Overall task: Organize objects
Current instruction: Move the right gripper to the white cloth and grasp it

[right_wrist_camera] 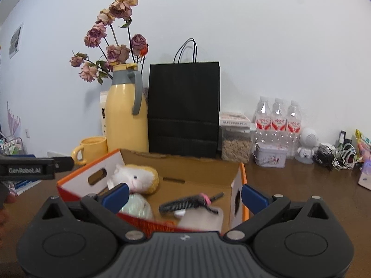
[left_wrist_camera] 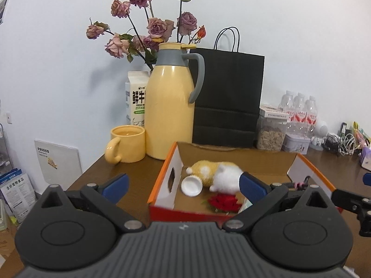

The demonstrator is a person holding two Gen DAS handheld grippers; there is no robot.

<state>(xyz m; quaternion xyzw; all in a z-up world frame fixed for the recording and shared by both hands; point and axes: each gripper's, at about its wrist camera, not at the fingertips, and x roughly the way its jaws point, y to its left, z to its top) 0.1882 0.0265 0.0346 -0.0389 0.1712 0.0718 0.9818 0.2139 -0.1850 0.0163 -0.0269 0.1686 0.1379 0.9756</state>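
An open orange and white cardboard box (left_wrist_camera: 165,178) (right_wrist_camera: 236,185) sits on the brown table. In it lie a yellow and white plush toy (left_wrist_camera: 215,173) (right_wrist_camera: 136,177), a white cap (left_wrist_camera: 191,185), a red flower (left_wrist_camera: 223,202), a black and pink hair brush (right_wrist_camera: 190,202) and a pale bag (right_wrist_camera: 135,206). My left gripper (left_wrist_camera: 183,188) is open and empty just in front of the box, over its left front part. My right gripper (right_wrist_camera: 184,197) is open and empty over the box's front right part; one finger (right_wrist_camera: 254,198) is outside the right wall.
At the back stand a yellow thermos (left_wrist_camera: 170,102) (right_wrist_camera: 126,113), a yellow mug (left_wrist_camera: 126,143), a milk carton (left_wrist_camera: 136,97), dried roses (left_wrist_camera: 148,25), a black paper bag (left_wrist_camera: 228,97) (right_wrist_camera: 184,108), a food jar (right_wrist_camera: 235,136), water bottles (right_wrist_camera: 277,120), a tin (right_wrist_camera: 270,156) and cables (right_wrist_camera: 334,154).
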